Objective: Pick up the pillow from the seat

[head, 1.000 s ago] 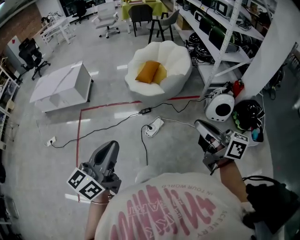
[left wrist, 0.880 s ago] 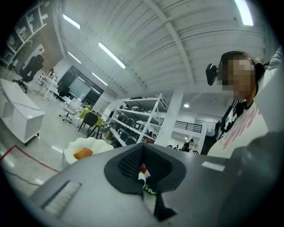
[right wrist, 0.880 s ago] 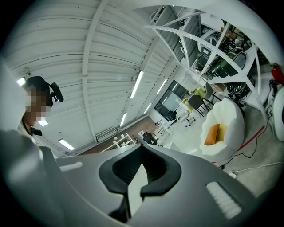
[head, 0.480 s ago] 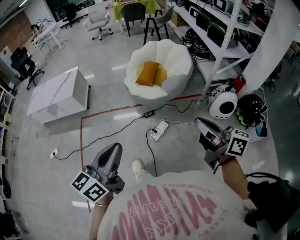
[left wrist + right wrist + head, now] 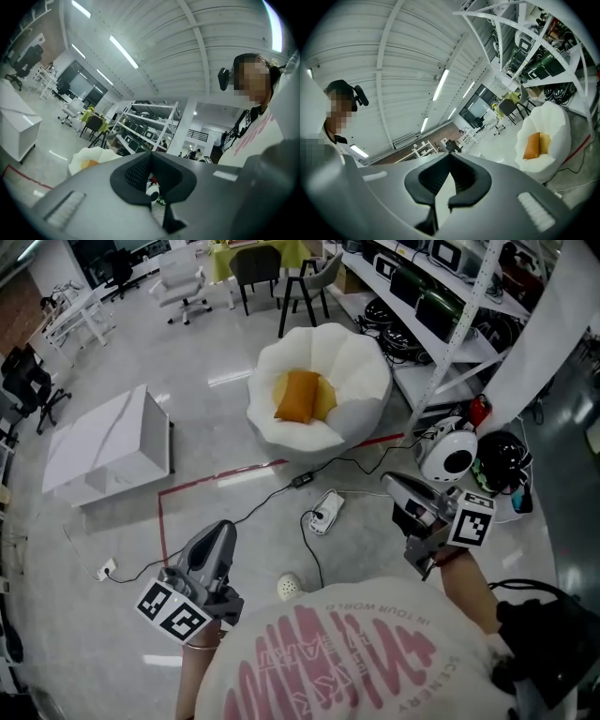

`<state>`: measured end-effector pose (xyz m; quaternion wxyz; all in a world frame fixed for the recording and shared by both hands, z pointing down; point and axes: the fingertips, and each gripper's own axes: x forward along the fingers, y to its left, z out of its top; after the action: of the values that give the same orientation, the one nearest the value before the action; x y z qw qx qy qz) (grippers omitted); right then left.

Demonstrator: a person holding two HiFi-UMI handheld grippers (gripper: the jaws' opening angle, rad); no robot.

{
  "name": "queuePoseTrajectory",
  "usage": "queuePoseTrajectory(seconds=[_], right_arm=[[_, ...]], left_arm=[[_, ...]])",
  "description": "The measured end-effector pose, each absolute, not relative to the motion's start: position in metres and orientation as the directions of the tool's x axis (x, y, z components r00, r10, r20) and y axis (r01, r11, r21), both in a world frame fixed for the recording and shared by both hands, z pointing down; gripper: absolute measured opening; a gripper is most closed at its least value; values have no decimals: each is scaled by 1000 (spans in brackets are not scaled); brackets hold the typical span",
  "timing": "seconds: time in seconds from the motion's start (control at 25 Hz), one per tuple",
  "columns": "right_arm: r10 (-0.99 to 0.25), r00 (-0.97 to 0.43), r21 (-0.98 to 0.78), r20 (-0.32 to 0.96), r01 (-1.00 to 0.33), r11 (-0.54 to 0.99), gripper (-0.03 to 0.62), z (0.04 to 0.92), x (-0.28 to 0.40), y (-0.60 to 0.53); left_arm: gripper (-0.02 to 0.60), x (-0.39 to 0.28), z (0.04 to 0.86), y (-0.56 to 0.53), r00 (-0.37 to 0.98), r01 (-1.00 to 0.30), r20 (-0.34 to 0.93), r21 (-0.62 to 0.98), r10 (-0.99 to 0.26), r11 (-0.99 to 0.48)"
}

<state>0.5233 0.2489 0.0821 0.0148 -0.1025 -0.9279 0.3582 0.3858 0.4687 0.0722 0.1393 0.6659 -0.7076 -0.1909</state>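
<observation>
We are standing well back from the seat [image 5: 361, 367], a puffy white chair on the floor [image 5: 216, 427], and the orange pillow [image 5: 298, 395] is lying in its hollow, towards the left edge of the cushion, with a yellow cushion [image 5: 325, 401] touching it on the right. Both are well apart from our hands, straight ahead and across a red tape line [image 5: 225, 472] and a power strip [image 5: 325, 513] with its cables.

The left gripper [image 5: 223, 529] is pointing level with its jaws closed together and nothing between them. The right gripper [image 5: 391, 483] is doing the same, pinched closed and empty. The pillow is sitting between the two lines they are pointing along: it is showing to the right of the jaws in the right gripper view and to the left of them in the left gripper view.

Judging from the head view, the right gripper is looking somewhat nearer. The pillow's long side seems to be running away from us, slightly slanted, so we are facing a short end. Before any grasp, we are needing to close the gap and open the jaws.
</observation>
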Motion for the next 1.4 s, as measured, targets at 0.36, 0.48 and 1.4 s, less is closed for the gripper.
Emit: queuePoseTrajectory(seconds=[0.36,0.48,1.4], right_arm=[[199,-978,-665,-68,193,722,-3,79,421,279],[208,-976,-668,-66,198,717,-3,83,394,289],[294,-956,-708,0,208,675,-3,113,260,279]], left_arm=[[11,290,65,486,-28,-897,-54,441,-998,1],[11,265,67,493,-30,-899,-56,439,-998,2],[11,155,96,483,-130,-884,22,449,-991,126]])
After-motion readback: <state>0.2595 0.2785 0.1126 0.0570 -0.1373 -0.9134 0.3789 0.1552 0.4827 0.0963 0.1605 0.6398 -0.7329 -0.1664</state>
